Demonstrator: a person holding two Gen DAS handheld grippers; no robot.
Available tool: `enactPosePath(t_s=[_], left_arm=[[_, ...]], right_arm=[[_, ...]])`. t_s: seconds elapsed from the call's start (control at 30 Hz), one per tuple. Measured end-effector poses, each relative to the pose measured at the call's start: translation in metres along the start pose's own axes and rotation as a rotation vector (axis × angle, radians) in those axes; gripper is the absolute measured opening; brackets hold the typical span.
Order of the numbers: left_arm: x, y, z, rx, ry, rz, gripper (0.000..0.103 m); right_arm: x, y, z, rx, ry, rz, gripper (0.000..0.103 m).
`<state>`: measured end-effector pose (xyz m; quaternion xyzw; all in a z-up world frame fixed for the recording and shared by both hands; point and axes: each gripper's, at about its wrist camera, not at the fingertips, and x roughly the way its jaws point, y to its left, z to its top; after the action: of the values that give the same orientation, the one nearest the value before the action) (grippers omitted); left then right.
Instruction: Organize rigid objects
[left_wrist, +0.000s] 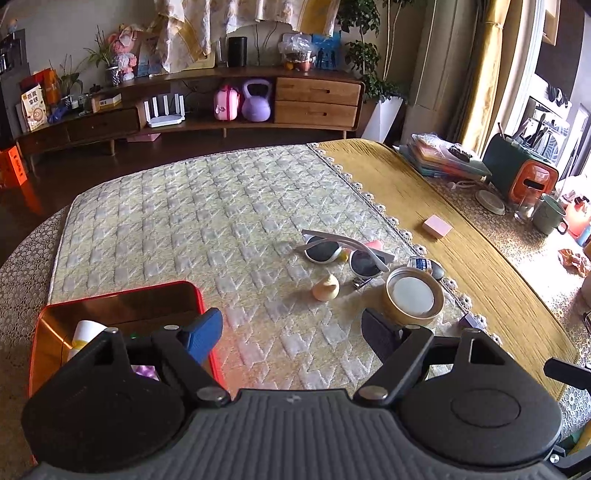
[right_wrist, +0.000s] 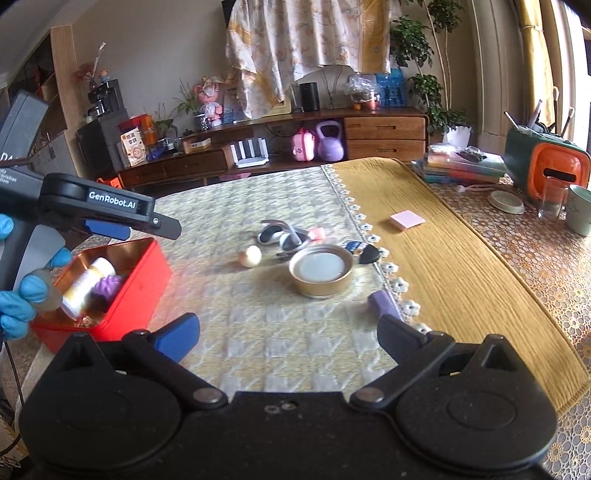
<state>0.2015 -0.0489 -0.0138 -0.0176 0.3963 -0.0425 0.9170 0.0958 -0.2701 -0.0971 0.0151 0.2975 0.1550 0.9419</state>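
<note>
A red tin box (right_wrist: 136, 280) sits at the left on the quilted mat (right_wrist: 258, 332); it holds a white roll (right_wrist: 86, 282) and a purple ridged object (right_wrist: 107, 288). The box also shows in the left wrist view (left_wrist: 122, 306). On the mat lie white sunglasses (left_wrist: 343, 254), a cream onion-shaped piece (left_wrist: 325, 288), a round gold lid (left_wrist: 413, 297), a small purple block (right_wrist: 384, 302), a black piece (right_wrist: 369, 255) and a pink piece (right_wrist: 317, 233). My left gripper (left_wrist: 291, 332) is open and empty beside the box. My right gripper (right_wrist: 288, 336) is open and empty over the mat.
A pink sticky-note pad (right_wrist: 407, 219) lies on the yellow cloth (right_wrist: 461, 277). Stacked books (right_wrist: 461, 168), a green and orange holder (right_wrist: 546, 166), a glass (right_wrist: 552, 199) and a mug (right_wrist: 580, 214) stand at the right. A wooden sideboard (right_wrist: 295, 147) is behind the table.
</note>
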Motion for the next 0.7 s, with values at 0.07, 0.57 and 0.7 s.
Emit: enactPosePath(t_s=[0.07, 0.57, 0.7], left_arm=[[0.010, -0.005, 0.006, -0.001, 0.010, -0.003, 0.082], [0.103, -0.019, 0.037, -0.091, 0.164, 0.008, 0.082], [0.123, -0.021, 0.036, -0.093, 0.194, 0.012, 0.082]], right_arm=[[0.003, -0.006, 0.000, -0.001, 0.002, -0.003, 0.102], [0.046, -0.042, 0.004, -0.028, 0.043, -0.013, 0.095], [0.056, -0.045, 0.005, -0.037, 0.059, -0.007, 0.089]])
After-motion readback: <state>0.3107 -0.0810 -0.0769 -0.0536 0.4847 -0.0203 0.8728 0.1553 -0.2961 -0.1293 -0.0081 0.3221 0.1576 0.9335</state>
